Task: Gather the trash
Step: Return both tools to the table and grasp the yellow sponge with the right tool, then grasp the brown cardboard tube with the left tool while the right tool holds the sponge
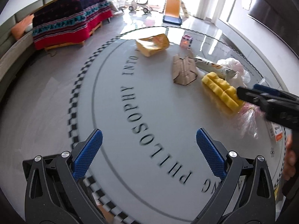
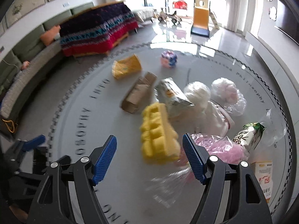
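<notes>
Trash lies on a round grey table (image 1: 149,97). A yellow foam block (image 2: 157,136) lies just ahead of my right gripper (image 2: 149,156), which is open and empty, its right finger over a pink plastic bag (image 2: 224,149). In the left wrist view the foam block (image 1: 220,91) sits at the right with the right gripper's fingers (image 1: 261,97) beside it. My left gripper (image 1: 149,149) is open and empty above the table's near left part. A brown cardboard box (image 2: 138,95), a yellow bag (image 2: 127,67), a white snack packet (image 2: 173,95) and a small pink-blue carton (image 2: 169,58) lie further back.
White plastic bags (image 2: 211,93), a green packet (image 2: 248,134) and a white-orange box (image 2: 263,177) lie at the table's right. A sofa with a red-and-dark patterned blanket (image 2: 99,29) stands beyond the table at the left. A toy slide (image 2: 200,18) stands by the windows.
</notes>
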Action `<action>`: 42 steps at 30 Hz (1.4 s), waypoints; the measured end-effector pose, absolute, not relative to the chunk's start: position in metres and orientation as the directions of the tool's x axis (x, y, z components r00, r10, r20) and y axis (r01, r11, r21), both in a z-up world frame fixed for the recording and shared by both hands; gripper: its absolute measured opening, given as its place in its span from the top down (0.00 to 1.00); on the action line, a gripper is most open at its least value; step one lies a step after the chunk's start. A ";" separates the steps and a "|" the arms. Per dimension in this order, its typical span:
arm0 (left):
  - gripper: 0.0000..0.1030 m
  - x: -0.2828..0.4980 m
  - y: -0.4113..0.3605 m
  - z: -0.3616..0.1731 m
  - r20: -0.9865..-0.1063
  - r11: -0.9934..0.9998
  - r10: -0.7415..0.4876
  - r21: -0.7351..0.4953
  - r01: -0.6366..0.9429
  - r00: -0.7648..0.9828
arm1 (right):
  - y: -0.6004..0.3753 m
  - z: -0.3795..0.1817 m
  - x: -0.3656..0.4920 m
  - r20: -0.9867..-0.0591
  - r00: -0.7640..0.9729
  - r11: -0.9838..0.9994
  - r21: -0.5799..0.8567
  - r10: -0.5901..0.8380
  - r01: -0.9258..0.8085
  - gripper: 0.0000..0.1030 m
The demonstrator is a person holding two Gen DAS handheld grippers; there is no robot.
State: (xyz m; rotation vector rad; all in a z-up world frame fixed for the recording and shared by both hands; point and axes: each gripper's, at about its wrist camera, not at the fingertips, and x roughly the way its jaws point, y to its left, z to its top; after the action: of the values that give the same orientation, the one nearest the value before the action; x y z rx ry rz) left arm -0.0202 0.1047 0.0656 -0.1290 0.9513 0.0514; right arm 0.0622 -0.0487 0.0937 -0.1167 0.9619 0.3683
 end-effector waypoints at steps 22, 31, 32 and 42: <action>0.06 0.052 0.076 0.043 -0.853 0.997 -0.012 -0.051 -0.059 0.522 | -0.061 0.111 0.090 -0.777 0.440 0.875 0.287 0.450 -0.390 0.59; 0.06 0.112 0.063 0.040 -0.859 0.988 -0.073 -0.131 -0.079 0.507 | -0.080 0.140 0.108 -0.719 0.503 0.872 0.329 0.481 -0.363 0.59; 0.06 0.119 0.061 0.039 -0.859 0.988 -0.070 -0.129 -0.081 0.507 | -0.083 0.143 0.109 -0.713 0.513 0.874 0.325 0.478 -0.362 0.59; 0.09 0.171 0.049 0.017 -0.881 0.986 -0.057 -0.125 -0.115 0.469 | -0.102 0.152 0.116 -0.687 0.549 0.877 0.320 0.475 -0.358 0.58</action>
State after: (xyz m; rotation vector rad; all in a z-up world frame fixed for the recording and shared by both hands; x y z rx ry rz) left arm 0.1710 0.0493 0.0175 -0.1752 1.0833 0.0359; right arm 0.1155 -0.1024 0.1519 0.1484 0.8576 0.4955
